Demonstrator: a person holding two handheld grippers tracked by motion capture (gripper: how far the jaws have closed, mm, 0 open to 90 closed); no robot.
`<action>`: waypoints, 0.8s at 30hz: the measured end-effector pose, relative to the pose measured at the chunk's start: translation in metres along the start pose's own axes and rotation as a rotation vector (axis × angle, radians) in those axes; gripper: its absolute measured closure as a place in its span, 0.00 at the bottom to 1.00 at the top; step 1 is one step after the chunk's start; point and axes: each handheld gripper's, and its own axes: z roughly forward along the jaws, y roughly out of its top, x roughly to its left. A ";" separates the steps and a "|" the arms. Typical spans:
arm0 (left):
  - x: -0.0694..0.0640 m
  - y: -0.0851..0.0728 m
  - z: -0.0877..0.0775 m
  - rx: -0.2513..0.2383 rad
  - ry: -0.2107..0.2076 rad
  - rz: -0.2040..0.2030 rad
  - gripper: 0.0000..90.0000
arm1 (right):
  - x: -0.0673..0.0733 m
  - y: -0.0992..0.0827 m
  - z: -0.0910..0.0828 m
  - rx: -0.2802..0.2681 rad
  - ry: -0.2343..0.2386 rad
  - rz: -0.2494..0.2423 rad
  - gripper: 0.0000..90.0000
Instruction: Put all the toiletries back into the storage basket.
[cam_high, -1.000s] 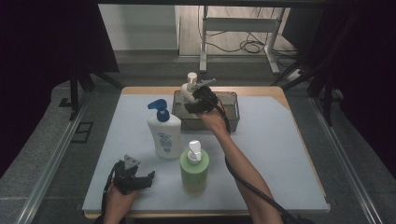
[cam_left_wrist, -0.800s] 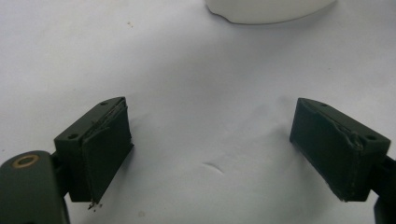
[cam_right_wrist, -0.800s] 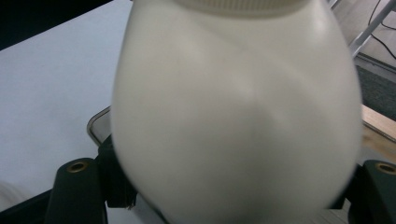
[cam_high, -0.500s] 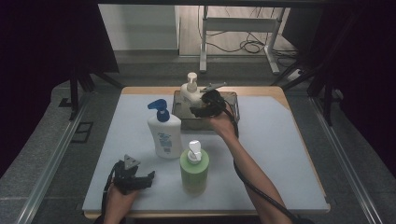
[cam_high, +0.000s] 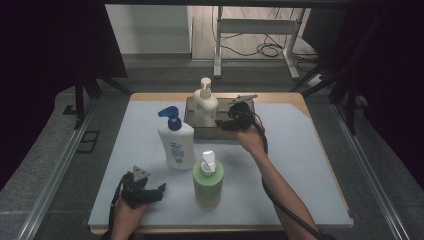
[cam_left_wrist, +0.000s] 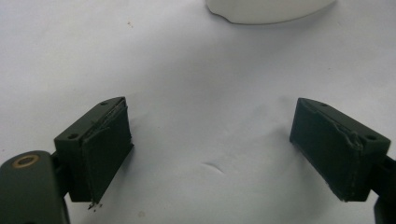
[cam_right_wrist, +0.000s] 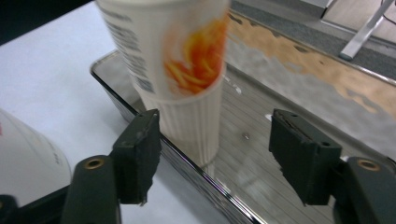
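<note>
Right gripper view – right tool (cam_right_wrist: 212, 154) gapes beside cream bottle (cam_right_wrist: 175, 70), in tray (cam_right_wrist: 261, 186).

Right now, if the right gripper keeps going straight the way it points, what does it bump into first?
Probably the cream pump bottle standing in the metal tray. The right gripper points at its lower part with open jaws that have just been closing, nothing between them. Depth is hard to judge, so it might catch the tray's rim first.

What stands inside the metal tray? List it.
Inside the metal tray stands one cream pump bottle with an orange label, upright at its left end. The right gripper and hand cover part of the tray floor in the high view.
</note>
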 end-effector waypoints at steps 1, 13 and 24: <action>0.000 0.000 0.000 0.000 0.000 0.000 0.14 | -0.004 -0.002 0.000 0.008 -0.005 0.008 0.43; 0.000 0.000 0.000 0.001 0.000 0.000 0.13 | -0.015 -0.001 0.014 0.060 -0.036 0.061 0.65; 0.000 0.000 0.000 0.000 0.000 0.000 0.14 | -0.015 0.007 0.033 0.106 -0.031 0.089 0.77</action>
